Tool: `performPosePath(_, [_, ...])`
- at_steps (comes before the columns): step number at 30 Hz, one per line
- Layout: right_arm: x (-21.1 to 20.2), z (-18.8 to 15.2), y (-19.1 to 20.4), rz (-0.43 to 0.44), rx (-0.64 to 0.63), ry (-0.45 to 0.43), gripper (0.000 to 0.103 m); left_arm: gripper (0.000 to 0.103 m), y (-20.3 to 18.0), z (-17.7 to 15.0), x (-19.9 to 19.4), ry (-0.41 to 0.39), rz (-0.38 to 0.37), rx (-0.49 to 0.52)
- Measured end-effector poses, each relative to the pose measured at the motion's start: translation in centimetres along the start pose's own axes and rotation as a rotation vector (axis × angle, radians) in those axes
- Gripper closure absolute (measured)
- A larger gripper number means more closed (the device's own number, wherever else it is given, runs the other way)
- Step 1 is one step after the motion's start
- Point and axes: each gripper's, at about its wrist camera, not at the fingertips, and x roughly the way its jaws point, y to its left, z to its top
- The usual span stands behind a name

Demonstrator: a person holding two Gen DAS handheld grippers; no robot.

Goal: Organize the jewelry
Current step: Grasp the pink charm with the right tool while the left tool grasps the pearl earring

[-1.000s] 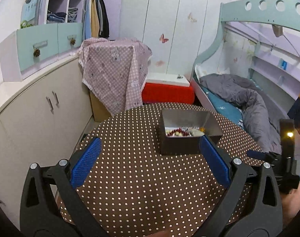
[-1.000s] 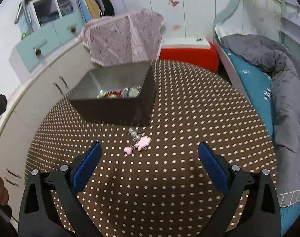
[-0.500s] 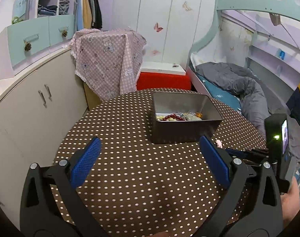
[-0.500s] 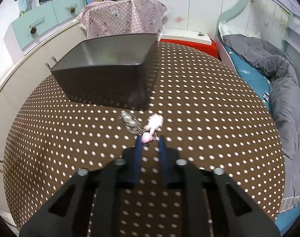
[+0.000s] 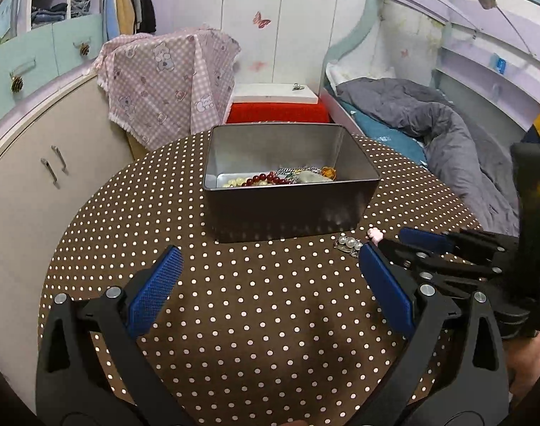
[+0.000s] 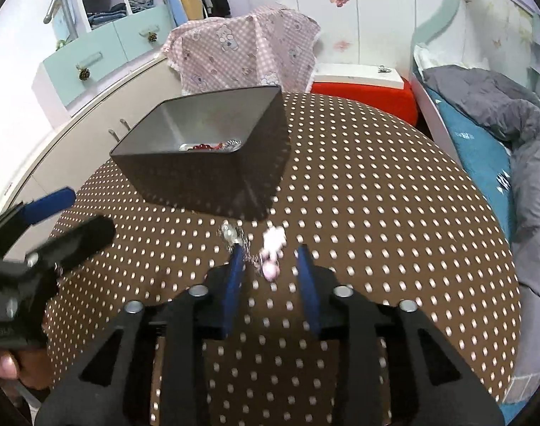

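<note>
A dark metal box [image 5: 287, 181] stands on the brown dotted round table [image 5: 234, 301] and holds red beads and other jewelry [image 5: 280, 177]. It also shows in the right wrist view [image 6: 206, 156]. A pink and pearl charm piece [image 6: 270, 252] lies on the table just in front of the box, between the partly open fingers of my right gripper [image 6: 270, 259]. In the left wrist view the same piece [image 5: 351, 243] lies at the right gripper's tips. My left gripper [image 5: 266, 277] is wide open and empty above the table's near side.
A pink checked cloth [image 5: 170, 81] covers furniture behind the table. A red and white box [image 5: 277, 103] sits on the floor beyond. A bed with a grey duvet [image 5: 447, 135] is to the right, cabinets [image 5: 39, 177] to the left.
My right gripper closed to a narrow gap half a second ago, then widened partly around the pink charm piece. The left gripper moved closer to the box and stayed open.
</note>
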Motion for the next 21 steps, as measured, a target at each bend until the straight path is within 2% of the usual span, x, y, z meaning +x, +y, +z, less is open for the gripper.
performPosePath(2, [0.8,0.1,0.3,-0.012,-0.024,0.018,0.071,0.006,0.0,-0.1,0.3,0.009,0.007,-0.004])
performPosePath(3, [0.9,0.2,0.5,-0.026,-0.043,0.015,0.076,0.006,-0.1,-0.1,0.5,0.014,0.01,-0.003])
performPosePath(4, [0.9,0.3,0.5,-0.049,-0.061,0.017,0.087,0.006,-0.2,-0.1,0.7,0.018,0.011,-0.002])
performPosePath(5, [0.6,0.0,0.2,-0.045,-0.054,0.017,0.092,0.006,-0.4,-0.2,0.8,0.02,0.009,0.0])
performPosePath(10, [-0.6,-0.6,-2.2,-0.034,0.011,0.002,0.092,0.006,-2.4,0.3,2.6,0.051,-0.027,0.026])
performPosePath(14, [-1.2,-0.8,-3.1,0.028,0.033,-0.009,0.092,0.006,-4.2,0.3,4.6,0.089,-0.042,0.05])
performPosePath(17, [-1.1,-0.6,-3.7,0.018,0.04,-0.004,0.092,0.007,-4.6,0.1,6.4,0.124,-0.04,0.037])
performPosePath(20, [-1.2,-0.7,-3.9,0.013,0.044,-0.002,0.092,0.023,-4.8,0.0,7.6,0.167,-0.038,0.04])
performPosePath(21, [-1.1,-0.7,-4.0,0.016,0.045,-0.001,0.092,0.039,-4.8,0.1,7.4,0.154,-0.055,0.049])
